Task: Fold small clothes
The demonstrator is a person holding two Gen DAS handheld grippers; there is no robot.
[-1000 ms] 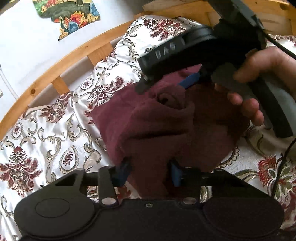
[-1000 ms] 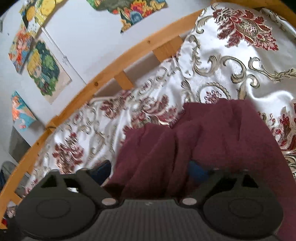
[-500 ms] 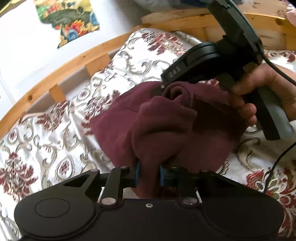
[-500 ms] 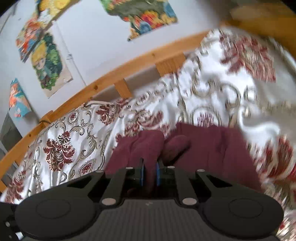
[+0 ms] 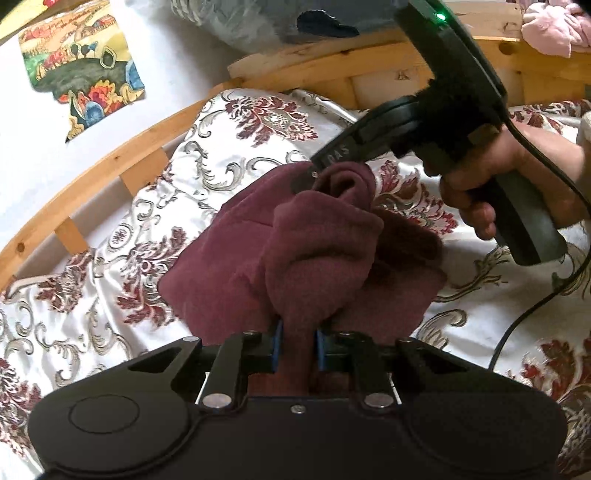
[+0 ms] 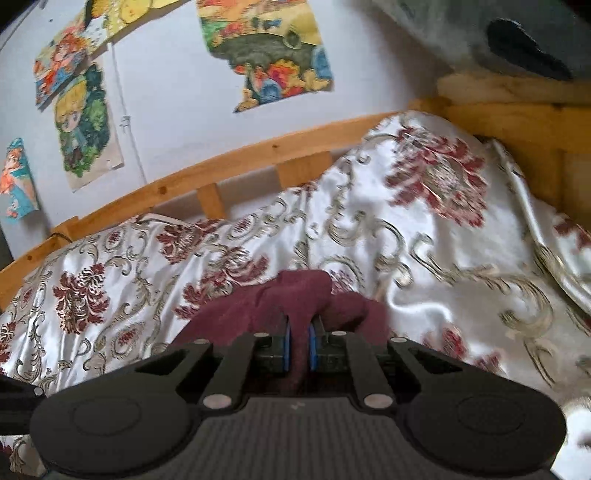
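A maroon knitted garment (image 5: 325, 251) lies bunched on the flowered bedspread (image 5: 92, 325). My left gripper (image 5: 298, 341) is shut on a fold of its near edge, the blue pads pressing the cloth from both sides. In the left wrist view a hand (image 5: 498, 184) holds my right gripper (image 5: 314, 173), which has the garment's far fold at its tip. In the right wrist view the right gripper (image 6: 299, 341) has its jaws closing, its blue pads pinching a raised fold of the garment (image 6: 303, 291). The garment's lower part is hidden behind both gripper bodies.
A wooden bed rail (image 5: 110, 166) curves along the white wall, which carries colourful posters (image 6: 266, 55). A pink cloth (image 5: 550, 26) rests on the wooden headboard at top right. A black cable (image 5: 517, 325) trails over the bedspread on the right.
Both grippers went from open around the garment to shut on its folds. Both then rose, lifting and bunching the cloth off the bedspread.
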